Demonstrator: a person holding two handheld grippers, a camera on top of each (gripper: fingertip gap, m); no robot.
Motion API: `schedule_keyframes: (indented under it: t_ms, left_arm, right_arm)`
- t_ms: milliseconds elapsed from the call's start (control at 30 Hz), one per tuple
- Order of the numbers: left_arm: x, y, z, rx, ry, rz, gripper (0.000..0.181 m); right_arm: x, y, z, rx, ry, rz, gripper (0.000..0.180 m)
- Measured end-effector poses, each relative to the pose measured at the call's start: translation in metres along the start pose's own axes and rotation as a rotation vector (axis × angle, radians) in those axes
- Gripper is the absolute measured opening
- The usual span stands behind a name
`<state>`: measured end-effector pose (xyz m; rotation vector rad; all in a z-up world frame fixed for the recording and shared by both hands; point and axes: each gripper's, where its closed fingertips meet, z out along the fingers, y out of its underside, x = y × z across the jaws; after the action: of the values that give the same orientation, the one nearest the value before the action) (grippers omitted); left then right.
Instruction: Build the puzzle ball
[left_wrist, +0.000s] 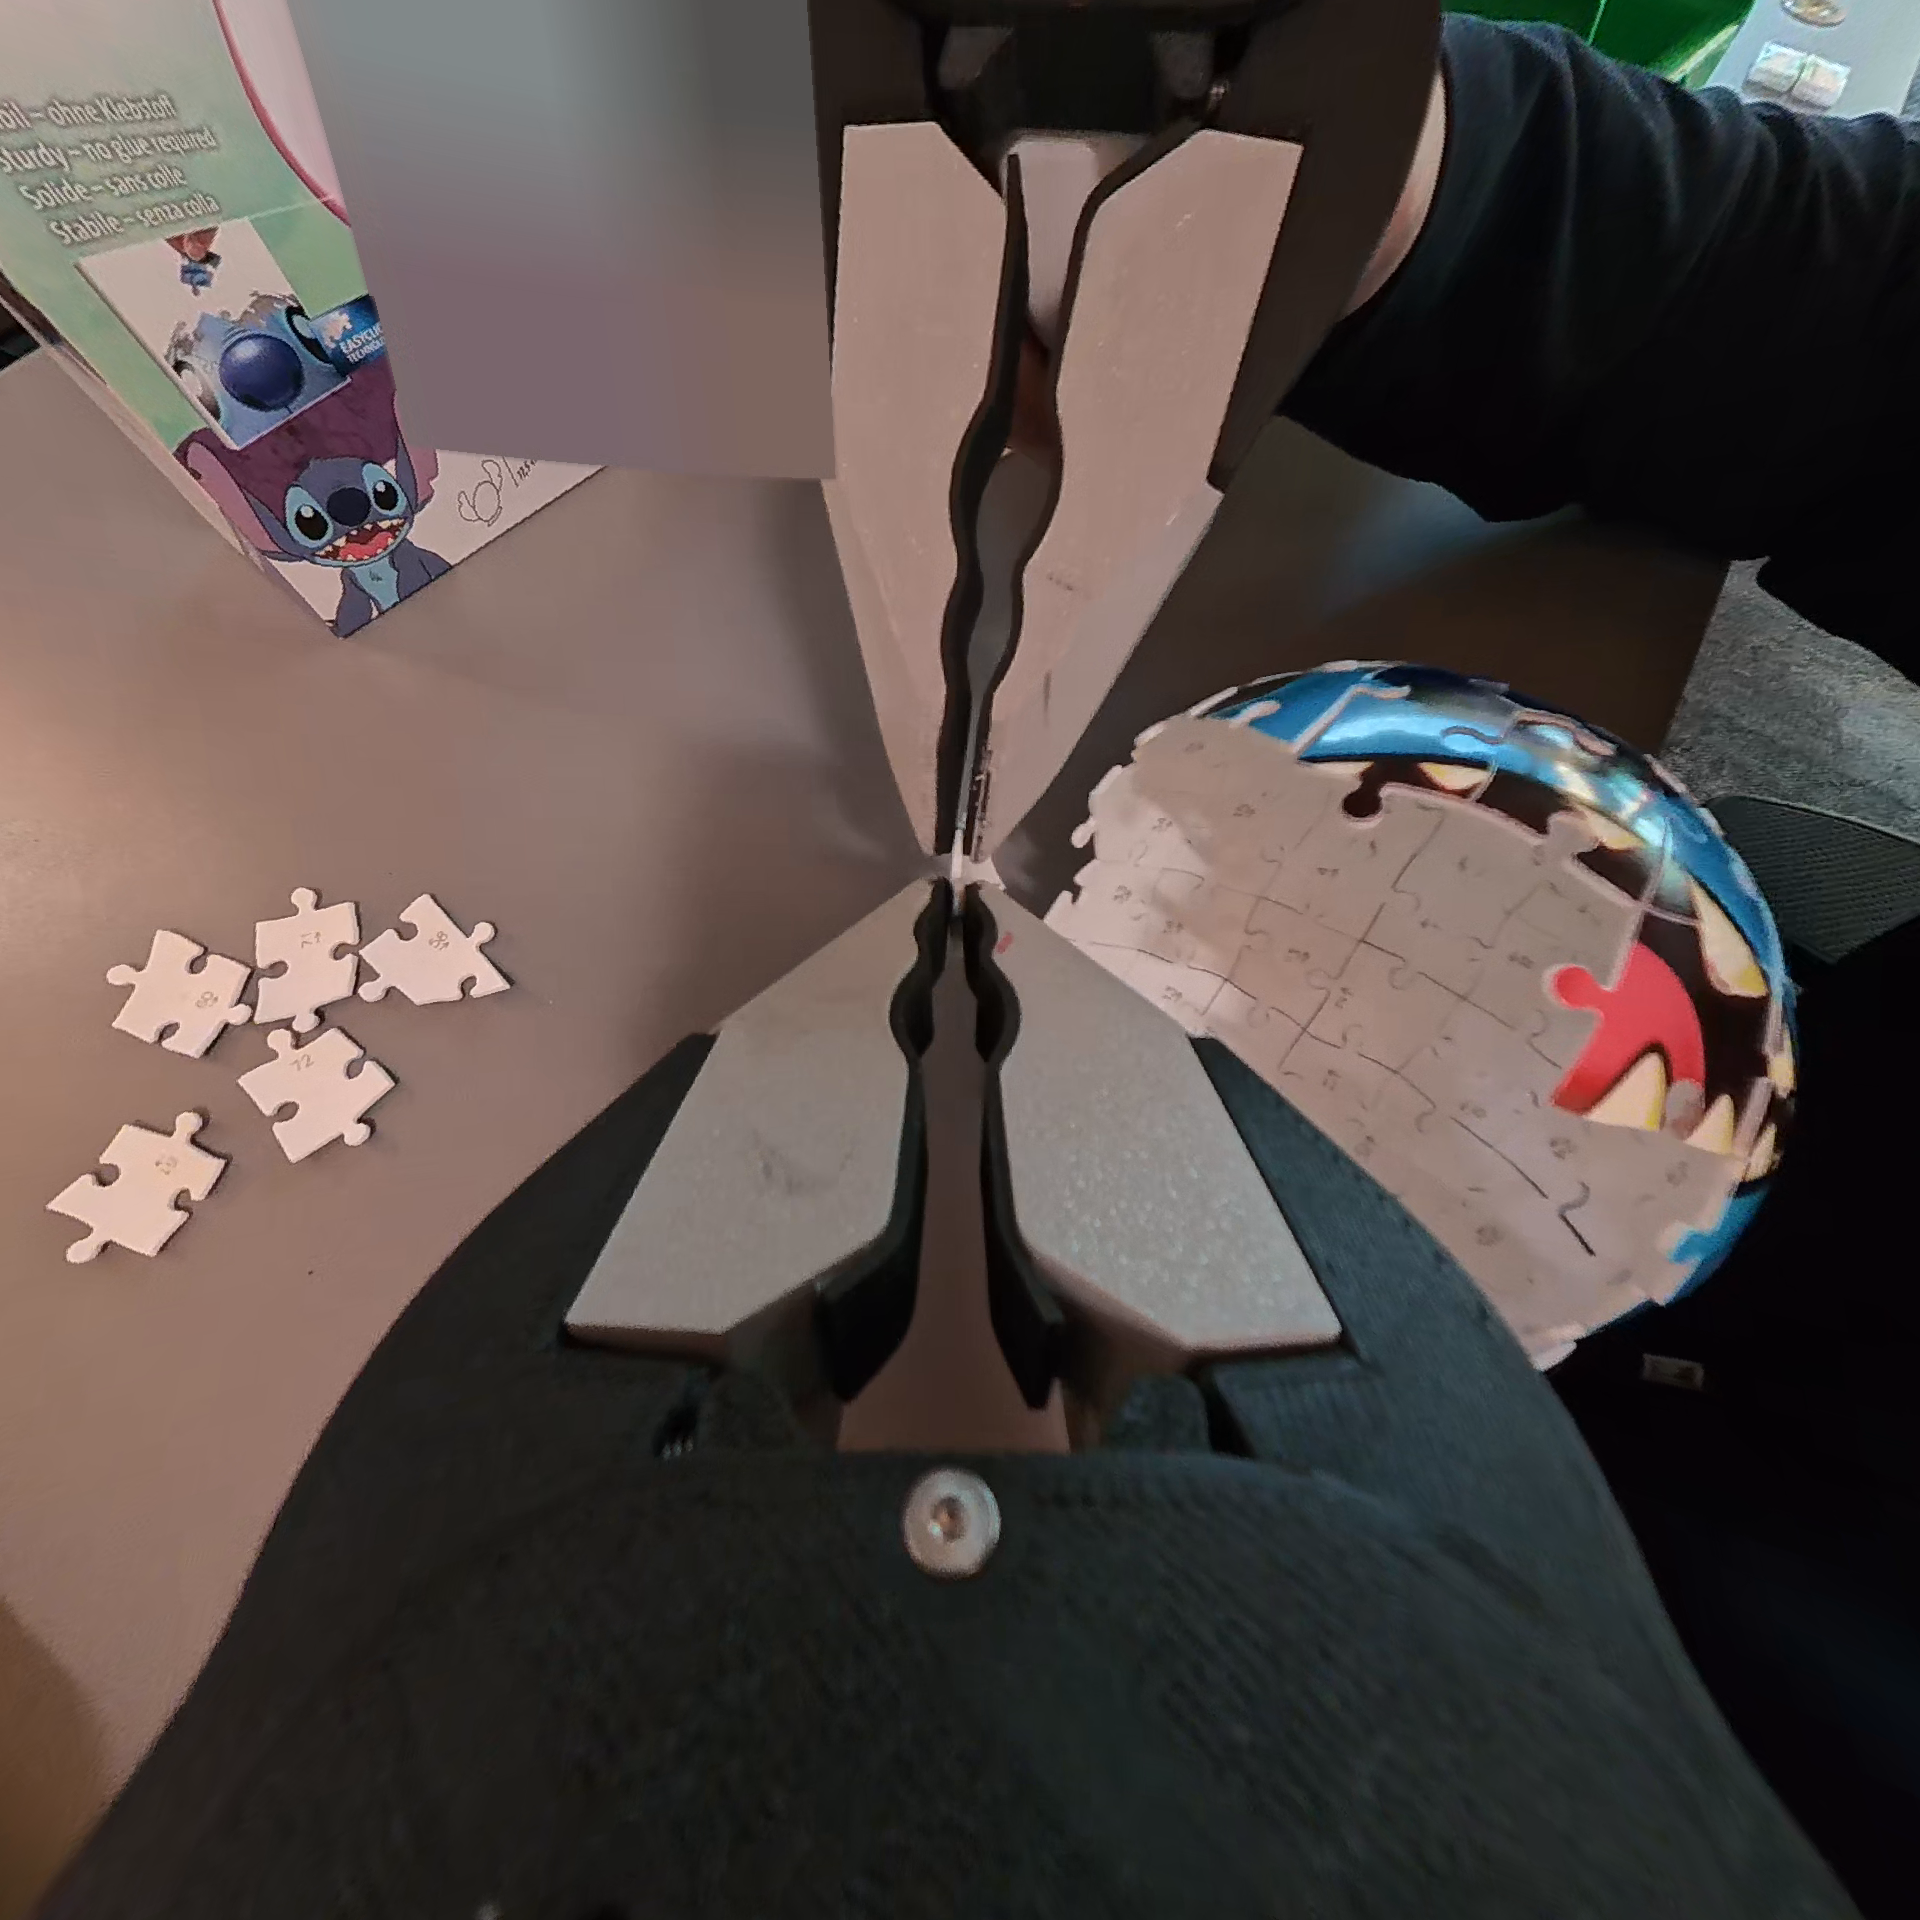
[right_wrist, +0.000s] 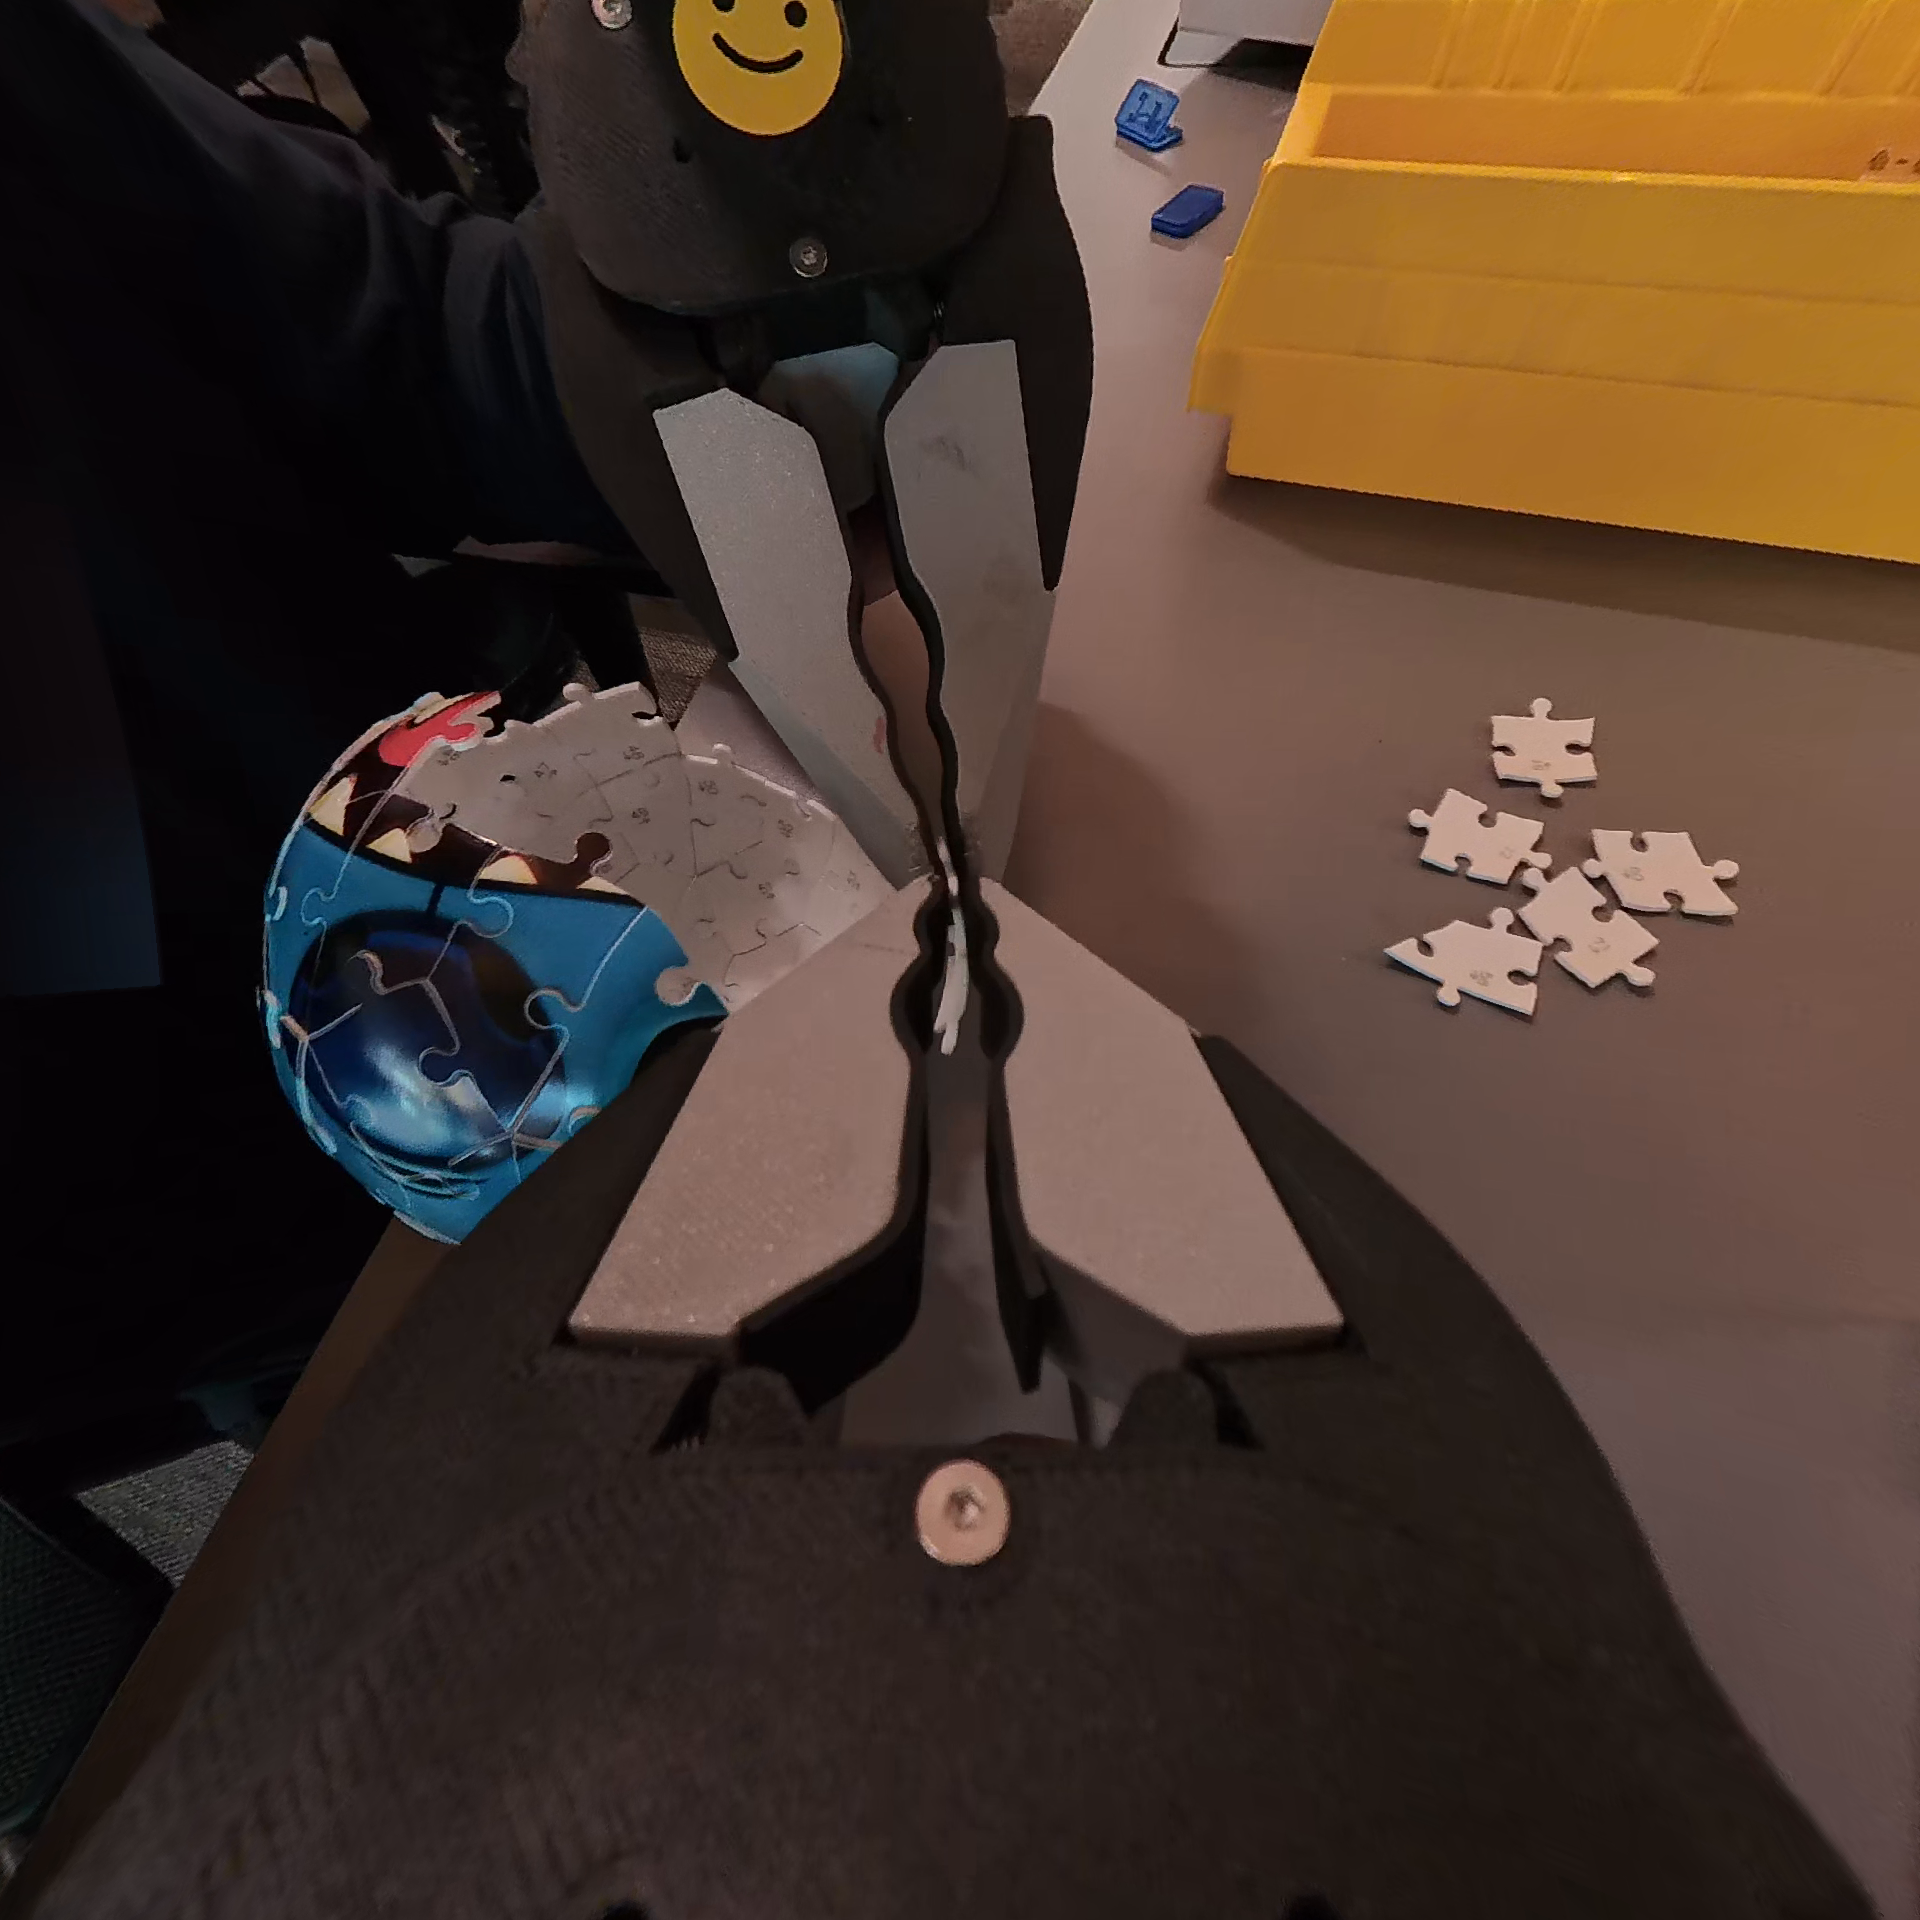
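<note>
Left wrist view: left gripper (left_wrist: 951, 896) at frame centre, jaws pinched nearly together, tip to tip with the right gripper (left_wrist: 971, 831) coming down from the top edge. Thin white piece (left_wrist: 966, 857) edge-on right where the tips meet, so hard to say from here which gripper really has it. Half-built ball (left_wrist: 1455, 987) at centre right, just beside the tips, open side facing the camera, white numbered backs showing, blue, black and red print on the outer shell. Can't tell what supports it. Five loose pieces (left_wrist: 301, 1049) face-down on the table (left_wrist: 623, 727) at lower left, well apart from the grippers. Box (left_wrist: 260, 343) with a blue cartoon figure at upper left. Dark sleeve (left_wrist: 1662, 312) across the upper right.

Right wrist view: right gripper (right_wrist: 951, 940) centre frame, closed on that same white piece (right_wrist: 951, 977), seen as a pale sliver between the black pads. Left gripper (right_wrist: 940, 831) reaching down from the top, yellow smiley sticker (right_wrist: 756, 62) on its body, tips also clamped on the piece or right against it. Ball (right_wrist: 447, 966) at centre left, printed side mostly toward the camera. Loose pieces (right_wrist: 1558, 883) now at centre right on the table (right_wrist: 1351, 675). Yellow bin (right_wrist: 1610, 312) at upper right, two small blue bits (right_wrist: 1164, 156) left of it.
</note>
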<state>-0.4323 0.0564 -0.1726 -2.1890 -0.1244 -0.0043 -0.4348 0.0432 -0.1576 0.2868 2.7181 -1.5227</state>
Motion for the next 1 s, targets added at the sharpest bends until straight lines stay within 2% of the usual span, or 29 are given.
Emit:
schedule_keyframes:
  t_ms: [400, 733, 1000]
  left_arm:
    - [0.004, 0.001, -0.018, 0.013, -0.008, -0.015, 0.01]
    - [0.009, 0.014, -0.007, -0.062, -0.007, -0.008, 0.016]
    - [0.008, 0.017, -0.004, -0.09, -0.02, 0.002, 0.012]
  right_arm:
    - [-0.009, 0.007, 0.006, -0.017, -0.009, -0.01, 0.0]
    - [-0.01, 0.008, 0.008, 0.009, -0.015, -0.045, 0.0]
    - [-0.011, 0.008, 0.009, 0.024, -0.006, -0.119, 0.0]
